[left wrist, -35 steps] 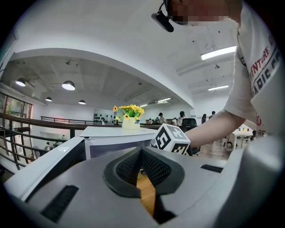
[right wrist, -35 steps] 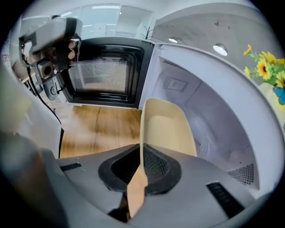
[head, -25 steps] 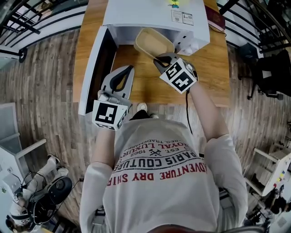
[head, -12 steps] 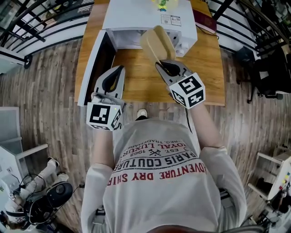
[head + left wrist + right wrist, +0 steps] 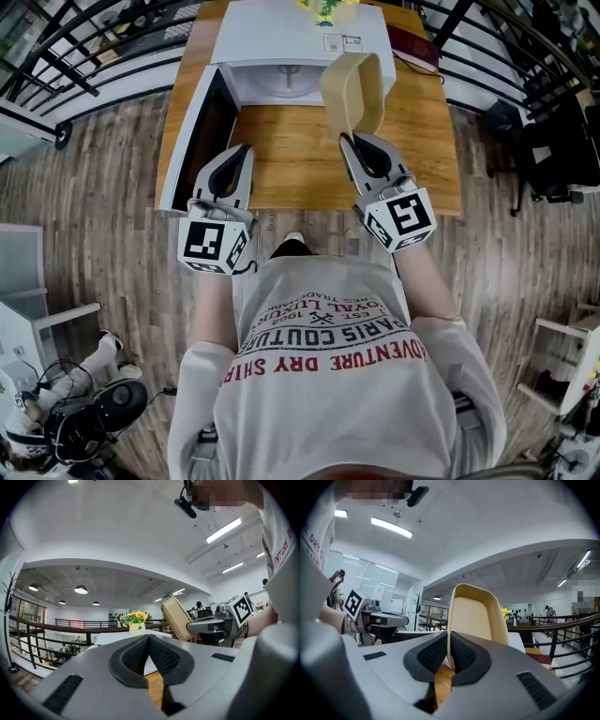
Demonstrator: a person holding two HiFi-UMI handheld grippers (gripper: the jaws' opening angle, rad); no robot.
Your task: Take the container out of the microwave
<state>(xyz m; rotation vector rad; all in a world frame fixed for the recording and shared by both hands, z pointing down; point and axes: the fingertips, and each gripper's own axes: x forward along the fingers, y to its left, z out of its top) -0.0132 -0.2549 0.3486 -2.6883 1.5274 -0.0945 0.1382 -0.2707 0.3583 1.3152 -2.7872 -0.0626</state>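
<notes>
A beige rectangular container (image 5: 354,86) hangs tilted on edge above the wooden table (image 5: 291,159), in front of the white microwave (image 5: 281,33). My right gripper (image 5: 353,139) is shut on its near rim; in the right gripper view the pads (image 5: 461,652) pinch the rim and the container (image 5: 476,613) stands upright before them. The microwave door (image 5: 192,131) hangs open at the left and the cavity (image 5: 277,82) shows nothing inside. My left gripper (image 5: 240,152) is shut and holds nothing, beside the door. The left gripper view shows its gripper (image 5: 149,645) with the container (image 5: 177,618) off to the right.
Yellow flowers (image 5: 323,9) stand on top of the microwave. A dark red book (image 5: 412,47) lies at the table's back right. Black railings (image 5: 84,56) run along both sides over wooden floor. Bare tabletop lies between the two grippers.
My right gripper has lifted the container away from the microwave mouth, swung it to the right and tipped it onto its edge. My left gripper has drifted slightly away from the door.
</notes>
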